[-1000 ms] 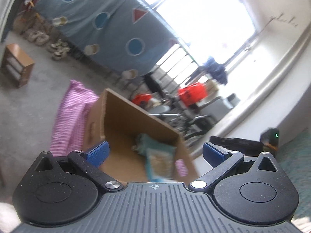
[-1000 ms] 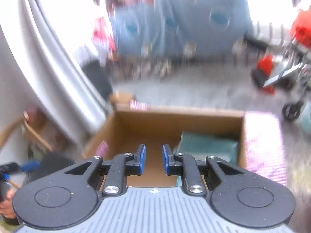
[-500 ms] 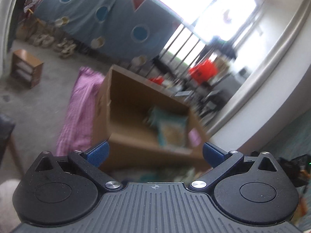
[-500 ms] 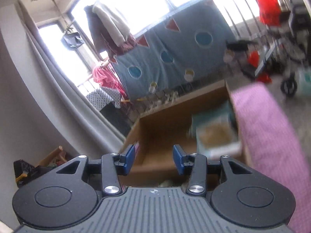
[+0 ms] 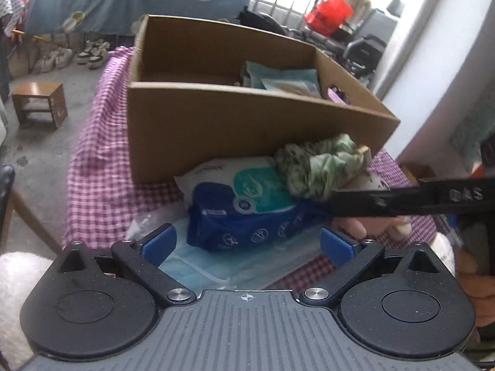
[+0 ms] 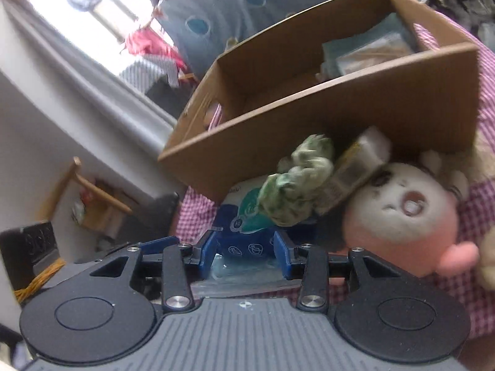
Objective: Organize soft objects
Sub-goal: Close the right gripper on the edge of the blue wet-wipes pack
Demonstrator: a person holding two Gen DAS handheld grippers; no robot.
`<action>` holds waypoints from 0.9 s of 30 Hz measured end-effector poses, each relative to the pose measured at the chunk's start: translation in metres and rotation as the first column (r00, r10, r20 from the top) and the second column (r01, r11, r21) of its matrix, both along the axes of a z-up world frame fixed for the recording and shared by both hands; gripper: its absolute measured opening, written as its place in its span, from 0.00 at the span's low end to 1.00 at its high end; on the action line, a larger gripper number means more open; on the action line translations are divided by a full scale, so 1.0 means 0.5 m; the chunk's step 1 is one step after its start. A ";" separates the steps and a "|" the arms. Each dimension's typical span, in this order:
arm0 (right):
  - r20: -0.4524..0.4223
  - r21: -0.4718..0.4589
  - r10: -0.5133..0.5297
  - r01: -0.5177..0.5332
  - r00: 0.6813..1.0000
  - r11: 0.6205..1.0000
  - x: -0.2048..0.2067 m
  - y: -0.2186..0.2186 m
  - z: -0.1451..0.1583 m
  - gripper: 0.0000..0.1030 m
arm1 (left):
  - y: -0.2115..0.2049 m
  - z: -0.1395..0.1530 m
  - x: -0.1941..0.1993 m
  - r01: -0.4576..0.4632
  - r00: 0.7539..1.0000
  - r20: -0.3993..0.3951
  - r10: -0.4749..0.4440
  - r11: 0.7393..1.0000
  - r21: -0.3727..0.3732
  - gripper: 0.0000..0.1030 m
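Observation:
A blue and white wipes pack (image 5: 241, 207) lies on the pink checked cloth (image 5: 99, 167) in front of a cardboard box (image 5: 235, 130). A crumpled green cloth (image 5: 321, 164) rests on its right end. My left gripper (image 5: 247, 244) hangs open just before the pack, with nothing between its pads. From the right a black finger (image 5: 402, 198) of my other gripper reaches in. My right gripper (image 6: 245, 253) is partly open with its jaws closing. The pack's near end (image 6: 247, 244) sits between them, apparently untouched. A pink and white plush toy (image 6: 402, 216) lies to the right.
Teal packets (image 5: 284, 77) lie inside the box. A light blue mask packet (image 5: 198, 266) sits under my left gripper. A small wrapped pack (image 6: 359, 167) leans against the box. On the floor at the left are a wooden stool (image 5: 40, 102) and shoes (image 5: 77, 55).
Both grippers have dropped from over the open box to the items on the cloth in front of it. The right jaws went from nearly shut to partly open.

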State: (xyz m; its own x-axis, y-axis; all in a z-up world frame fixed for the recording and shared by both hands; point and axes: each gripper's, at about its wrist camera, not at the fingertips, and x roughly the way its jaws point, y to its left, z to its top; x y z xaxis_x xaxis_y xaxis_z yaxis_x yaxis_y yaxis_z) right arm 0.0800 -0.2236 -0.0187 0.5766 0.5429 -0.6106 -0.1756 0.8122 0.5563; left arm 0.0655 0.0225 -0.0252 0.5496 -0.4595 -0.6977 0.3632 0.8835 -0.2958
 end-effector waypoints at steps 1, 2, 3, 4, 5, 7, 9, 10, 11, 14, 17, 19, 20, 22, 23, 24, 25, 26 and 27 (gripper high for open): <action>0.010 -0.027 0.003 -0.002 1.000 1.000 0.005 0.011 0.002 0.42 | -0.002 -0.003 0.000 0.008 1.000 0.002 -0.008 1.000 -0.004 0.95; 0.020 -0.058 0.008 -0.007 1.000 0.998 0.003 0.023 0.003 0.42 | -0.004 -0.006 0.000 0.015 1.000 0.005 -0.015 1.000 -0.007 0.95; 0.026 -0.093 0.010 -0.008 1.000 0.996 0.008 0.033 0.004 0.42 | -0.006 -0.007 -0.001 0.021 1.000 0.008 -0.021 1.000 -0.008 0.95; 0.029 -0.134 0.006 -0.003 1.000 0.991 0.013 0.039 0.002 0.42 | -0.009 -0.009 -0.002 0.026 1.000 0.011 -0.026 1.000 -0.006 0.95; 0.029 -0.173 -0.001 0.006 1.000 0.985 0.020 0.046 0.000 0.42 | -0.009 -0.011 0.000 0.031 0.999 0.012 -0.031 1.000 -0.006 0.95; 0.018 -0.238 -0.023 0.027 1.000 0.971 0.028 0.048 -0.006 0.41 | -0.009 -0.018 0.006 0.045 0.999 0.004 -0.045 0.999 -0.009 0.95; 0.007 -0.271 -0.045 0.045 0.999 0.961 0.031 0.045 -0.007 0.41 | -0.010 -0.024 0.014 0.058 0.998 -0.006 -0.058 0.998 -0.014 0.95; 0.002 -0.272 -0.050 0.049 0.999 0.961 0.030 0.044 -0.012 0.41 | -0.011 -0.027 0.020 0.065 0.998 -0.011 -0.065 0.998 -0.015 0.95; -0.006 -0.274 -0.053 0.049 0.999 0.961 0.030 0.041 -0.016 0.41 | -0.012 -0.029 0.025 0.072 0.997 -0.015 -0.072 0.997 -0.013 0.96; -0.027 -0.301 -0.053 0.042 0.998 0.953 0.036 0.052 -0.022 0.42 | -0.020 -0.038 0.042 0.086 0.996 -0.026 -0.086 0.996 -0.003 0.96; -0.034 -0.323 -0.047 0.034 0.998 0.946 0.048 0.067 -0.020 0.47 | -0.029 -0.045 0.052 0.097 0.995 -0.034 -0.098 0.995 -0.013 0.97; -0.049 -0.296 -0.037 0.021 0.998 0.955 0.053 0.065 -0.021 0.54 | -0.030 -0.043 0.054 0.107 0.994 -0.032 -0.108 0.994 -0.030 0.97; -0.054 -0.281 -0.034 0.018 0.998 0.960 0.053 0.063 -0.019 0.54 | -0.029 -0.040 0.053 0.110 0.993 -0.035 -0.111 0.993 -0.041 0.97; -0.074 -0.243 -0.017 -0.001 0.997 0.970 0.056 0.061 -0.022 0.54 | -0.022 -0.032 0.048 0.112 0.992 -0.040 -0.115 0.991 -0.077 0.97; -0.090 -0.214 -0.007 -0.012 0.996 0.977 0.060 0.061 -0.026 0.55 | -0.017 -0.029 0.046 0.109 0.993 -0.045 -0.113 0.990 -0.092 0.97; -0.103 -0.197 -0.007 -0.014 0.995 0.980 0.060 0.060 -0.030 0.54 | -0.012 -0.026 0.043 0.105 0.993 -0.050 -0.111 0.989 -0.106 0.97; -0.099 -0.202 -0.005 -0.015 0.995 0.979 0.060 0.063 -0.033 0.54 | -0.008 -0.024 0.040 0.104 0.992 -0.052 -0.111 0.987 -0.121 0.97; -0.091 -0.212 -0.002 -0.017 0.996 0.977 0.058 0.066 -0.034 0.54 | -0.004 -0.022 0.037 0.101 0.992 -0.055 -0.109 0.986 -0.131 0.97; -0.090 -0.212 -0.004 -0.015 0.996 0.977 0.058 0.069 -0.035 0.54 | 0.000 -0.021 0.034 0.096 0.993 -0.059 -0.105 0.986 -0.139 0.97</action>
State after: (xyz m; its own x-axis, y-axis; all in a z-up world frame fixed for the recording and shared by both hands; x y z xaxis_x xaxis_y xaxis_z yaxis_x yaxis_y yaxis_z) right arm 0.1090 -0.1892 -0.0360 0.5116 0.3985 -0.7612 -0.1375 0.9125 0.3853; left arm 0.0827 0.0224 -0.0357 0.4504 -0.6031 -0.6583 0.4241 0.7934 -0.4367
